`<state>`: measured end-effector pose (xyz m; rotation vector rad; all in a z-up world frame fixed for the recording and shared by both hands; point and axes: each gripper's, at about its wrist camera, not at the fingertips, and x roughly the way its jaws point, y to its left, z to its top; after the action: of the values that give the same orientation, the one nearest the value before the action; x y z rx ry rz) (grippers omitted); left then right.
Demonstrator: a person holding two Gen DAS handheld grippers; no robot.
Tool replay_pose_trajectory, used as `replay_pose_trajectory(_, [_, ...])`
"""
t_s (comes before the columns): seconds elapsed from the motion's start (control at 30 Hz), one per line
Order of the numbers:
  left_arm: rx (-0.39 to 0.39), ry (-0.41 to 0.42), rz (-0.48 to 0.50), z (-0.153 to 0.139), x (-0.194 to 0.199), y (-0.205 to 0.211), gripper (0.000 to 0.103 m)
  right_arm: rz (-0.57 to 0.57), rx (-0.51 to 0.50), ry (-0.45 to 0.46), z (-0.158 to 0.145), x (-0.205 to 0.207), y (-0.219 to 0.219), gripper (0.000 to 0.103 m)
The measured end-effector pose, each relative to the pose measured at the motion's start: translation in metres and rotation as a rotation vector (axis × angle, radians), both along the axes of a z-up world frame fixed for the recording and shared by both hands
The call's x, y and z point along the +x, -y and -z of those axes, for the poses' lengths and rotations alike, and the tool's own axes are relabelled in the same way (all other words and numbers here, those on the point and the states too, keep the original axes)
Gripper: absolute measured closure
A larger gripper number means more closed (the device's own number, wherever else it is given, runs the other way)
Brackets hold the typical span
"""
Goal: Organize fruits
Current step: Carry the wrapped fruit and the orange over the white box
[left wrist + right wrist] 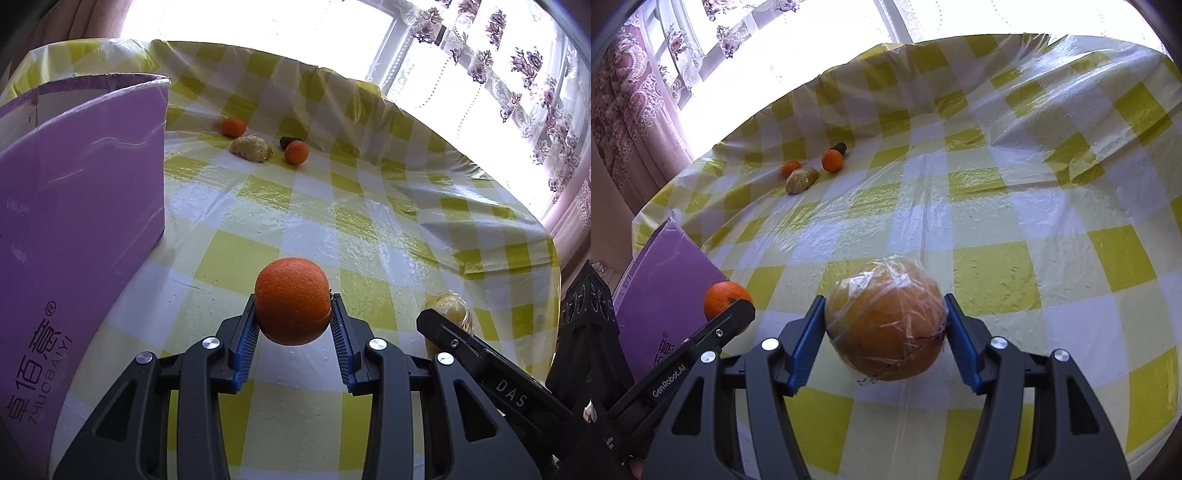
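Observation:
My left gripper (293,308) is shut on an orange (293,300), held just above the checked cloth beside the purple box (85,206). In the right wrist view that same orange (724,297) shows at the left, by the purple box (665,299). My right gripper (886,321) is shut on a large plastic-wrapped yellow-orange fruit (886,319), its blue pads pressing both sides. From the left wrist view the wrapped fruit (448,314) is partly hidden behind the right gripper's finger. At the far side lie two small oranges (233,127) (296,152), another wrapped fruit (252,148) and a small dark fruit (288,141).
A yellow-and-white checked plastic cloth (369,229) covers the round table; its folds rise at the far edge. A bright window with flowered curtains (517,74) stands behind. The far fruits show again in the right wrist view: oranges (833,160) (791,168), wrapped fruit (800,180).

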<state>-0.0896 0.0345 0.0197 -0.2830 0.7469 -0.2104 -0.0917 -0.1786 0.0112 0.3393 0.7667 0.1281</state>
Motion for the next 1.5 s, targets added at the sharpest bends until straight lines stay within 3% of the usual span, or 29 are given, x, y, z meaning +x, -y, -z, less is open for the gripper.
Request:
replay_pose_trajectory(0.23, [0.031,0.020,0.005,-0.009,-0.018,0.001,0.067,-0.005,0.013,0.004,-0.002,-0.003,-0.002,0.040])
replay_pose_trajectory(0.43, [0.095,0.112,-0.007,-0.040,-0.044,-0.002,0.067,-0.045,0.014,0.011,-0.008,-0.013,-0.021,0.040])
replay_pose_trajectory(0.73, [0.165,0.276,-0.121,-0.100,-0.084,-0.035,0.067,-0.165,0.002,0.095,-0.046,-0.028,-0.067,0.040])
replay_pose_trajectory(0.97, [0.215,0.343,-0.223,-0.128,-0.112,-0.070,0.067,-0.270,-0.020,0.174,-0.077,-0.041,-0.111,0.040])
replay_pose_trajectory(1.23, [0.250,0.354,-0.383,-0.144,-0.140,-0.138,0.067,-0.418,-0.059,0.265,-0.113,-0.051,-0.178,0.040])
replay_pose_trajectory(1.5, [0.258,0.258,-0.526,-0.134,-0.147,-0.216,0.067,-0.568,-0.169,0.373,-0.147,-0.059,-0.266,0.040])
